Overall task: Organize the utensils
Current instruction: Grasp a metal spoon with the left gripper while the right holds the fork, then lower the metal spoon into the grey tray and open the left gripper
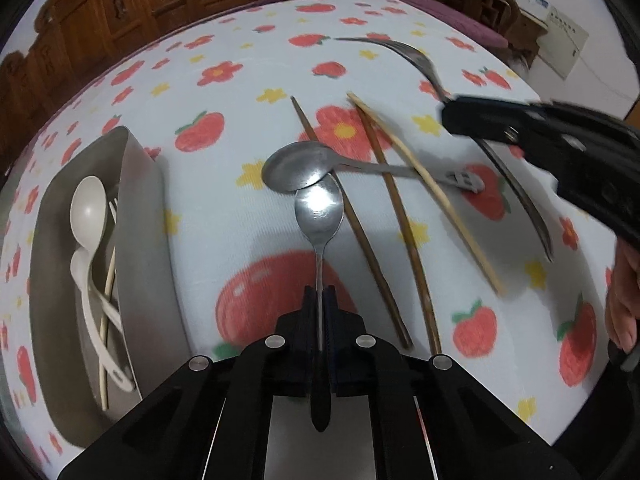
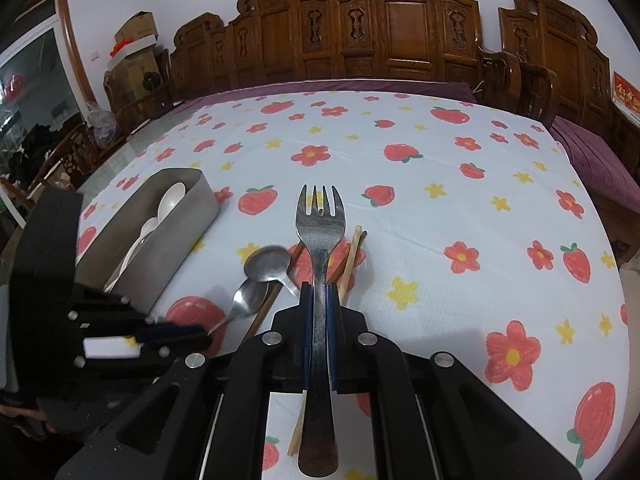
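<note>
My left gripper (image 1: 320, 292) is shut on the handle of a metal spoon (image 1: 319, 210), bowl pointing away over the cloth. My right gripper (image 2: 318, 288) is shut on a metal fork (image 2: 320, 220), tines pointing forward; the fork also shows at the right of the left wrist view (image 1: 416, 58). A second metal spoon (image 1: 294, 166) lies on the cloth, with three chopsticks (image 1: 400, 216) beside and across it. A grey metal tray (image 1: 144, 240) at the left holds white plastic spoons (image 1: 89, 210) and a chopstick.
The table has a white cloth (image 2: 440, 208) printed with strawberries and flowers. Carved wooden chairs (image 2: 400, 24) line the far edge. Cardboard boxes (image 2: 136, 48) stand at the back left. The person's hand (image 1: 622, 304) shows at the right edge.
</note>
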A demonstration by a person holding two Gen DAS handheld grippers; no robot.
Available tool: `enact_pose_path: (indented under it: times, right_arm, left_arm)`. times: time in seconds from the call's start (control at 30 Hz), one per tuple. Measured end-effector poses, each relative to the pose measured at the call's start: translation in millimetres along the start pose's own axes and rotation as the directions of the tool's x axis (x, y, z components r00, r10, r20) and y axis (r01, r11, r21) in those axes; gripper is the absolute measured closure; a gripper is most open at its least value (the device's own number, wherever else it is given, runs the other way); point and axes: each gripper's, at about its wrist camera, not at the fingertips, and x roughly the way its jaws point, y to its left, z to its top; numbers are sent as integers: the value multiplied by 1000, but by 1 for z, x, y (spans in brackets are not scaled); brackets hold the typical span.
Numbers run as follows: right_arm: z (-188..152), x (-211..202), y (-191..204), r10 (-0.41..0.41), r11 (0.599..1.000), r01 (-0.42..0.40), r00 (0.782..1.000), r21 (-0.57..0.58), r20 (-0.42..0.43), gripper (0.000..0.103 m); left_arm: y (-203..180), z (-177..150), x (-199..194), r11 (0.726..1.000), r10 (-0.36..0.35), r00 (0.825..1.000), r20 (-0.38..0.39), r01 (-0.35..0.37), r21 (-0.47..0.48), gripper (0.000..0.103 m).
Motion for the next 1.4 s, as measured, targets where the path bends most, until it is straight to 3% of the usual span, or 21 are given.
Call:
enact_pose_path:
  times: [0.1, 0.57, 0.93, 1.4]
  right_arm:
    - [0, 1, 2, 2, 1000, -2, 1000, -1, -1, 95]
    - [-22, -6, 36, 7, 998, -9, 1000, -59, -29, 95]
    - [-25, -17, 65, 39, 994, -40, 999, -103, -11, 95]
    - [-20, -31, 91, 71, 988, -66, 997, -139, 29, 95]
  left_arm:
    - [-4, -5, -6, 999, 22, 1000, 0, -22, 35, 99]
    - [14, -31, -45, 1000, 22, 998, 57, -21, -12, 99]
    - [50, -27, -80, 997, 34, 990, 140, -24, -73, 99]
    - [97, -21, -92, 987, 71, 980, 187, -42, -157, 99]
